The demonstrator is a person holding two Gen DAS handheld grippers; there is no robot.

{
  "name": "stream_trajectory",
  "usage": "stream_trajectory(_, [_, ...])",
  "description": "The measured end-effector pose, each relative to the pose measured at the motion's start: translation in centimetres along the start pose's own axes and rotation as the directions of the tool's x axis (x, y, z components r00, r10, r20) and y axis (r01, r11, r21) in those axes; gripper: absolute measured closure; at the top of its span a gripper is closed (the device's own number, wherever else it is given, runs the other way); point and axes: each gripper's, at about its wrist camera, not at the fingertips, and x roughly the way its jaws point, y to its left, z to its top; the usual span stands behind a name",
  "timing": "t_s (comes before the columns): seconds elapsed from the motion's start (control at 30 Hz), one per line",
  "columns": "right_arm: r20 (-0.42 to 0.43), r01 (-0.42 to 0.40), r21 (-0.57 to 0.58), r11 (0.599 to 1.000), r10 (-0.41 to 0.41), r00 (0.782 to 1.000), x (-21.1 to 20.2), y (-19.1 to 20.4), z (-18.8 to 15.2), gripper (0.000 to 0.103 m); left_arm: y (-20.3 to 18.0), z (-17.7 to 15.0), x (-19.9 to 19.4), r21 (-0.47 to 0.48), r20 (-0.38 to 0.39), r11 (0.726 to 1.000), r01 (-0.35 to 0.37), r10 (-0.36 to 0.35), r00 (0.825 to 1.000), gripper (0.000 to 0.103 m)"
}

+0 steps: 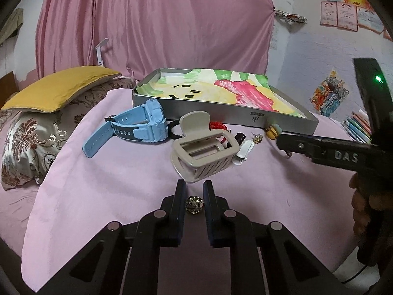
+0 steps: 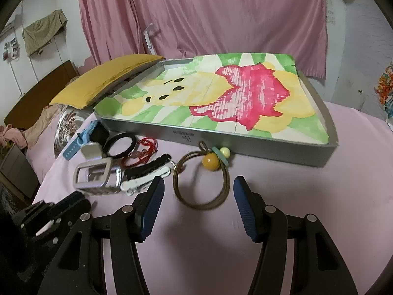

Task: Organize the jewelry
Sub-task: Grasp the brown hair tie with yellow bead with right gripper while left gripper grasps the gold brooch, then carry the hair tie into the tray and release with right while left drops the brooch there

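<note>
On the pink bedspread, my left gripper (image 1: 194, 186) is shut on a small gold-and-silver ornament (image 1: 194, 204), which both pads touch. Just beyond it lie a beige claw clip (image 1: 203, 152) and a blue watch (image 1: 137, 125). My right gripper (image 2: 197, 184) is open, and a brown hair tie with a yellow bead (image 2: 210, 163) lies between its fingers without touching either pad. Behind the hair tie stands a silver tin tray (image 2: 245, 140) lined with a coloured drawing. A white hair clip (image 2: 145, 180), a black clip (image 2: 147, 167), a red cord (image 2: 145, 150) and a black hair ring (image 2: 120, 145) lie left of the right gripper.
A yellow cushion (image 1: 59, 88) on a patterned pillow (image 1: 36, 142) lies at the left, beside the bedspread's edge. A pink curtain (image 1: 157, 24) hangs behind the tray. Coloured pens (image 1: 358, 123) lie at the far right. A person's hand (image 1: 361, 209) holds the right gripper.
</note>
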Motion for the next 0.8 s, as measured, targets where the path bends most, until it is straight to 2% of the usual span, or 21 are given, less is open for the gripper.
stream_trajectory(0.07, [-0.013, 0.0, 0.0, 1.0, -0.001, 1.0, 0.5, 0.1, 0.4, 0.055, -0.1, 0.1, 0.0, 0.0, -0.002, 1.0, 0.0, 0.0, 1.0, 0.09])
stream_trajectory(0.2, [-0.041, -0.011, 0.029, 1.0, 0.012, 0.999, 1.8, -0.2, 1.2, 0.057, -0.2, 0.1, 0.0, 0.003, 0.002, 1.0, 0.003, -0.003, 1.0, 0.09])
stream_trajectory(0.53, [-0.052, 0.05, 0.049, 0.998, -0.048, 0.998, 3.1, -0.7, 2.0, 0.079, -0.2, 0.0, 0.1, 0.027, 0.008, 1.0, -0.004, 0.004, 1.0, 0.09])
stream_trajectory(0.73, [-0.036, -0.015, 0.041, 0.999, 0.017, 0.999, 2.0, -0.8, 0.8, 0.08, 0.4, -0.2, -0.2, -0.018, 0.025, 0.999, 0.038, -0.037, 0.999, 0.09])
stream_trajectory(0.8, [-0.015, -0.062, 0.04, 0.997, 0.063, 0.998, 1.0, -0.7, 0.1, 0.08, 0.6, -0.3, -0.4, -0.033, 0.033, 0.998, 0.055, -0.054, 0.998, 0.09])
